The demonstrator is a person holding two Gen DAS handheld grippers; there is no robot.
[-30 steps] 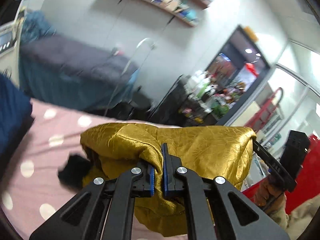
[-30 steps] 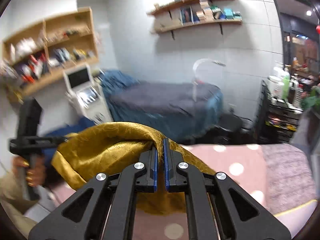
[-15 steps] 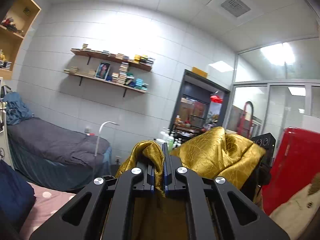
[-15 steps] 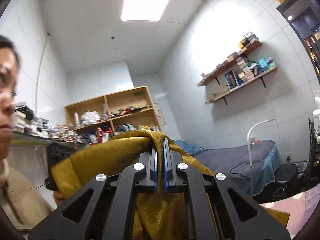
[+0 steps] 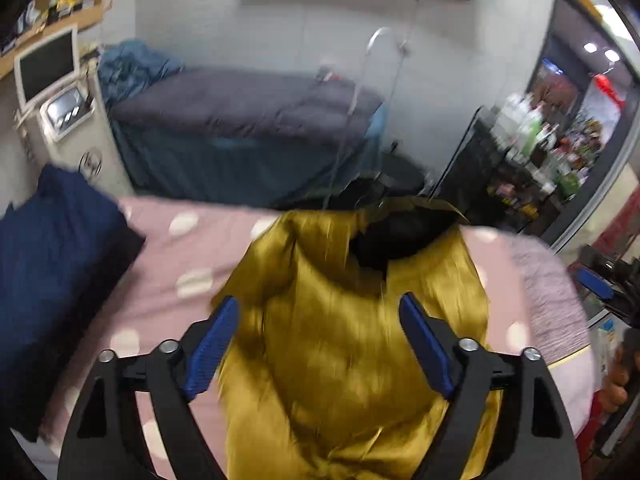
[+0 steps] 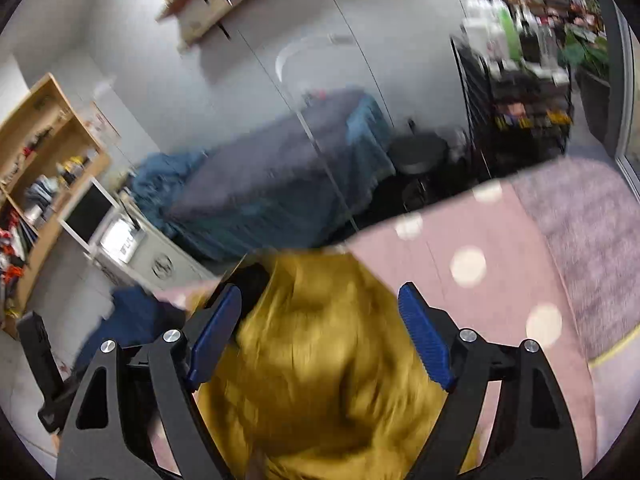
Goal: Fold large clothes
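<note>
Gold cloth [image 5: 352, 360] lies in a blurry heap on the pink dotted bed [image 5: 168, 264], its near end cut off by the bottom edge in both views. A dark lining [image 5: 396, 240] shows at its far end. Left tool [image 5: 318, 344] and right tool [image 6: 320, 340] both hang wide apart over it, gripping nothing. No writing is sharp enough to read

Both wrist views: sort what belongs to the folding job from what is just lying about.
Belongs to the job:
gold garment
pink dotted bedspread it lies on
left hand-held gripper, open
right hand-held gripper, open

Just lying about:
navy bundle
grey couch
bottle rack
monitor cart
</note>
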